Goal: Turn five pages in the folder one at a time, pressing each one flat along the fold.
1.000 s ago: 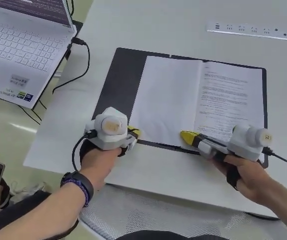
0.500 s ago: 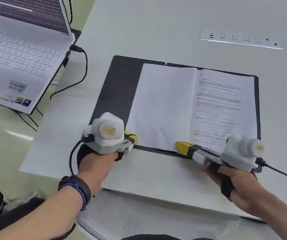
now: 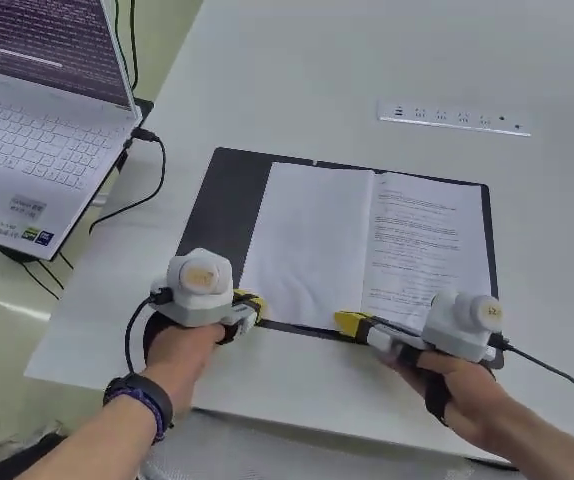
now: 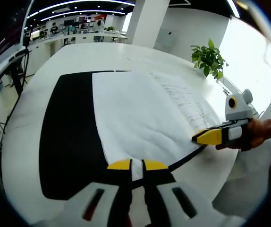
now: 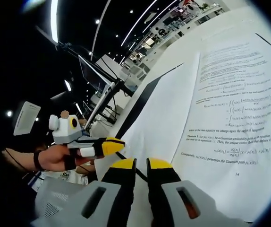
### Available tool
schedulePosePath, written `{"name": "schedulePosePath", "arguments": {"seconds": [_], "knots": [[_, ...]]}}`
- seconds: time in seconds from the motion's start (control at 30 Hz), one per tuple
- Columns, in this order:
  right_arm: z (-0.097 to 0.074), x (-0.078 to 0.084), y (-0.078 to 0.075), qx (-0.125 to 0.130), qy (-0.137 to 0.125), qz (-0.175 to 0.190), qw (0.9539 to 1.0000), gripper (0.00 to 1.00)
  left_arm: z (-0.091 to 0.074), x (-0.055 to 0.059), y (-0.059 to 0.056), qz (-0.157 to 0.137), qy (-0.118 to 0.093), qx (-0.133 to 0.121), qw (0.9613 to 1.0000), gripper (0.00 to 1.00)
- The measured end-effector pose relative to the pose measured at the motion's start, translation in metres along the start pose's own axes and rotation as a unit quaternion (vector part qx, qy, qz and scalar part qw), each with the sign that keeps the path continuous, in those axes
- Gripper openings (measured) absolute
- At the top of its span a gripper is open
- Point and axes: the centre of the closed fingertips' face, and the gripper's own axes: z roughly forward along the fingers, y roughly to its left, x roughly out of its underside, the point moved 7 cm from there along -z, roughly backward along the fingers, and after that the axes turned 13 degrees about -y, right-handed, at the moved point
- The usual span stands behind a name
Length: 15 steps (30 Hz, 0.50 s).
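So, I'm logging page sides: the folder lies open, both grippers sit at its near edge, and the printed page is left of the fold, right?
No: the printed page lies right of the fold and the blank page left, as the head view shows. The folder is open, with the left gripper and right gripper at its near edge.

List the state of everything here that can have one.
Folder, open, flat.
Left page, blank side up, flat.
Right page, printed side up, flat.
Laptop, open, screen lit.
Left claw, nearly shut, empty, at left page's corner.
Right claw, nearly shut, empty, near the fold.
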Motion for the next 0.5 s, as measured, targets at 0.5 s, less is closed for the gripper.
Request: {"name": "schedulePosePath", "arguments": {"seconds": [0.5], "knots": [[-0.023, -0.010, 0.011, 0.002, 0.019, -0.067, 0.9976, 0.25, -0.027, -0.018, -0.017, 0.019, -0.024, 0.014, 0.9994, 0.19]]}}
